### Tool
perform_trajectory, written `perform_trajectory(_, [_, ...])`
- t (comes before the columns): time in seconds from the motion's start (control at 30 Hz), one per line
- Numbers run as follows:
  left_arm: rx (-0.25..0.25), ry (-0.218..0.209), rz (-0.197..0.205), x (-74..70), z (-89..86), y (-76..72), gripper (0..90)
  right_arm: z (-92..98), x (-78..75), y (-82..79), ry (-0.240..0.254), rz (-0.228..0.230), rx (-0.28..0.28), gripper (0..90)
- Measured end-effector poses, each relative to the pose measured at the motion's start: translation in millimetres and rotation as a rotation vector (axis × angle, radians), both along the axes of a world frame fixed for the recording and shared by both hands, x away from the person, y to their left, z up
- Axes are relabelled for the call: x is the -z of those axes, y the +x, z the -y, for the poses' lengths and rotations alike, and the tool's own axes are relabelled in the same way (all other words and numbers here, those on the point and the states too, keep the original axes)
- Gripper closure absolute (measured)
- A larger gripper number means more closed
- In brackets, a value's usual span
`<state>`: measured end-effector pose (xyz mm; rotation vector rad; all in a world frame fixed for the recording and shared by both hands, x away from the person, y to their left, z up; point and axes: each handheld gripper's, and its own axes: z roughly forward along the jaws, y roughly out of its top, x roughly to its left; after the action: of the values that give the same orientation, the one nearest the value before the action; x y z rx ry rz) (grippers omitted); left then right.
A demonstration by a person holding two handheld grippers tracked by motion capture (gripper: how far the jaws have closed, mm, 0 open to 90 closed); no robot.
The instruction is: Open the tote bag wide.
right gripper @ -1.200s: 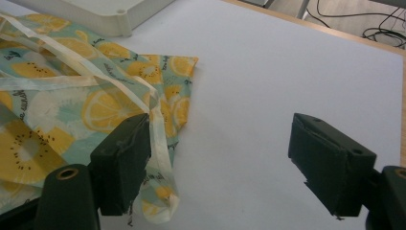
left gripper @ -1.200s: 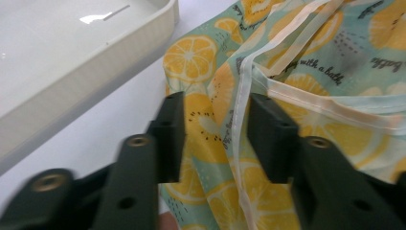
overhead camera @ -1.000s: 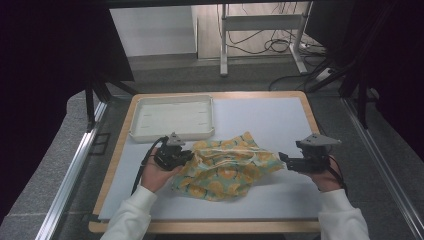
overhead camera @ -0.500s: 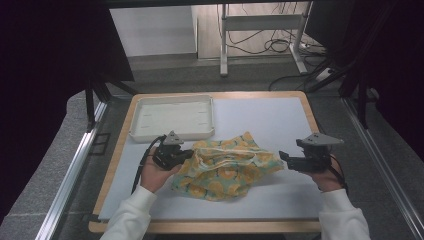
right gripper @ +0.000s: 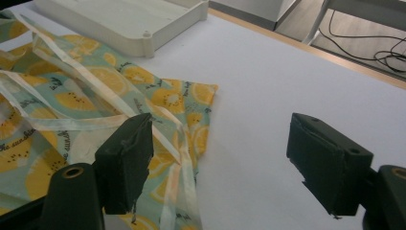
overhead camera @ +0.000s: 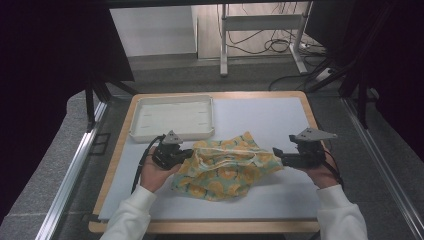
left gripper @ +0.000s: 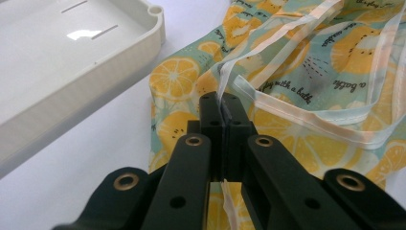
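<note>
1. Where the left hand-held gripper meets the lemon-print cloth, jaws fully closed, pinching a pale ribbon edge; pinched part hidden between the pads.
2. Left of that, white tray, near corner cut off in the left gripper view.
3. Crumpled at mid tabletop, cloth with folds hiding its underside; lettering too small to read in full.
4. At the cloth's right edge, right hand-held gripper wide open, nothing held; one jaw over the cloth, touching or not unclear.
</note>
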<state>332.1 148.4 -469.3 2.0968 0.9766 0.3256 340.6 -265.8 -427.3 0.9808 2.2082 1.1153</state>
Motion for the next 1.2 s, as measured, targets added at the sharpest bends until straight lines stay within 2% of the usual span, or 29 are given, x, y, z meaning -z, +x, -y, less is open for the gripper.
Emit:
perform_trajectory(0.17, [-0.004,-0.001,-0.003,0.2,-0.3,0.5,90.0,-9.2,2.8,2.4,-0.044,-0.011,-0.029,26.2])
perform_trajectory(0.53, [-0.007,-0.002,-0.003,-0.1,-1.9,0.8,90.0,-33.5,14.1,8.7,-0.105,-0.061,-0.097,30.0])
perform_trajectory(0.8, [-0.01,-0.006,-0.002,0.1,-3.0,1.3,90.0,-37.9,17.4,12.3,-0.119,-0.068,-0.094,33.7])
perform_trajectory(1.03, [-0.01,-0.006,-0.003,0.2,-2.9,1.3,90.0,-44.9,24.6,17.3,-0.149,-0.099,-0.112,37.6])
perform_trajectory(1.07, [-0.008,-0.005,-0.001,0.1,-2.9,1.3,90.0,-47.0,27.7,19.2,-0.167,-0.102,-0.109,40.3])
perform_trajectory(1.13, [-0.007,-0.004,-0.001,0.0,-2.8,1.2,90.0,-47.8,29.3,20.2,-0.174,-0.107,-0.106,41.8])
perform_trajectory(1.2, [-0.007,-0.004,-0.002,0.0,-2.7,1.1,90.0,-49.5,34.1,23.5,-0.179,-0.129,-0.103,47.0])
